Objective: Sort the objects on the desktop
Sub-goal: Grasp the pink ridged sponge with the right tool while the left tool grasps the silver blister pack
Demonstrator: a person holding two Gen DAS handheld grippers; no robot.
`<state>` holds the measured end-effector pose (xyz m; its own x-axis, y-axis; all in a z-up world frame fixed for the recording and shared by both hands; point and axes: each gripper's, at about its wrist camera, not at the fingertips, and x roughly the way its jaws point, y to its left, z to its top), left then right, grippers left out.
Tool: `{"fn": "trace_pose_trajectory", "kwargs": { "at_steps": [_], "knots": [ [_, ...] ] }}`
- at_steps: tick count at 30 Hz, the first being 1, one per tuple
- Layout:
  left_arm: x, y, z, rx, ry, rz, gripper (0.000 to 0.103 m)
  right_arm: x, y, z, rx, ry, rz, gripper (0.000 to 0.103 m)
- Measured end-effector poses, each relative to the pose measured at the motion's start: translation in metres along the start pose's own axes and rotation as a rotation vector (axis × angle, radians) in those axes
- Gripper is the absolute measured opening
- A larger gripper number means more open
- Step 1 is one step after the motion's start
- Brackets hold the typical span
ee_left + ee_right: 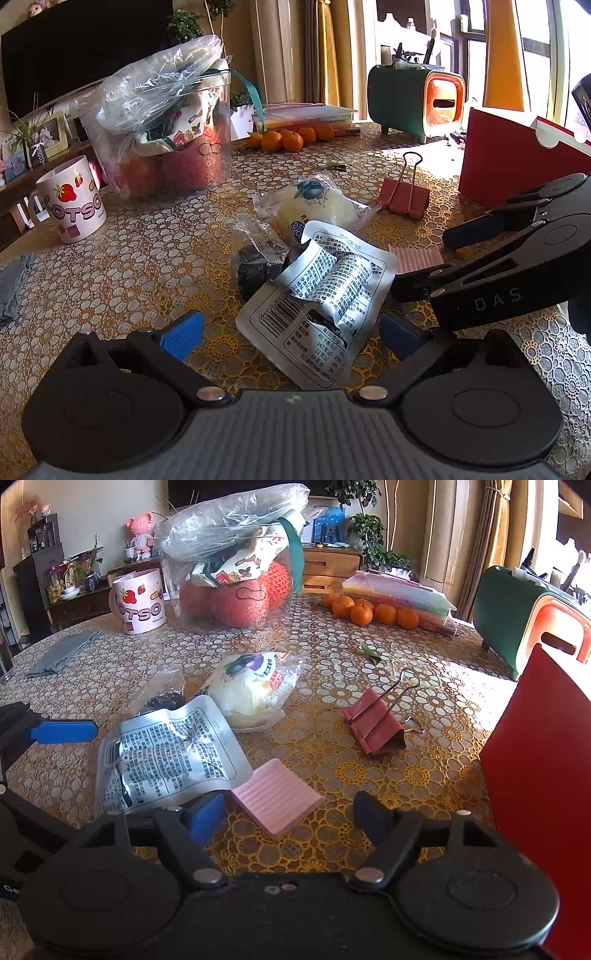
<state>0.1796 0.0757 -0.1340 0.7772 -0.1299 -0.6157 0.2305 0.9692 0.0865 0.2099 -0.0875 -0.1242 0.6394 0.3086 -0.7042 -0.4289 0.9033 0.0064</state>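
A silver snack pouch (319,310) with printed text lies between the open fingers of my left gripper (291,332); the pouch also shows in the right wrist view (166,749). A dark snack packet (256,262) and a white bun packet (314,203) lie just beyond it. A pink ridged eraser (277,799) lies between the open fingers of my right gripper (288,814), low over the table. The right gripper also shows in the left wrist view (417,258), reaching in from the right by the eraser (417,256). A pink binder clip (373,723) lies further right.
A red open box (535,768) stands at the right. A clear bin (162,147) with a bag and red fruit, a strawberry mug (72,201), several tangerines (284,138), a green and orange holder (417,99) and a grey cloth (62,651) sit around the lace-covered table (129,277).
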Motion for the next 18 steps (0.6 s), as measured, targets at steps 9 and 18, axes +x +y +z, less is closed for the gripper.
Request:
{"fn": "trace_pose_trajectory", "kwargs": {
  "at_steps": [9,18],
  "knots": [
    [0.0034,-0.0027,0.0004,0.003,0.002,-0.047,0.084,0.0010,0.0013,0.0018,-0.011,-0.012,0.010,0.064],
    [0.0009,-0.0034,-0.0004,-0.035,0.008,-0.076,0.069,-0.0019,0.0014,0.0004,-0.006,-0.024,0.015,0.056]
  ]
}}
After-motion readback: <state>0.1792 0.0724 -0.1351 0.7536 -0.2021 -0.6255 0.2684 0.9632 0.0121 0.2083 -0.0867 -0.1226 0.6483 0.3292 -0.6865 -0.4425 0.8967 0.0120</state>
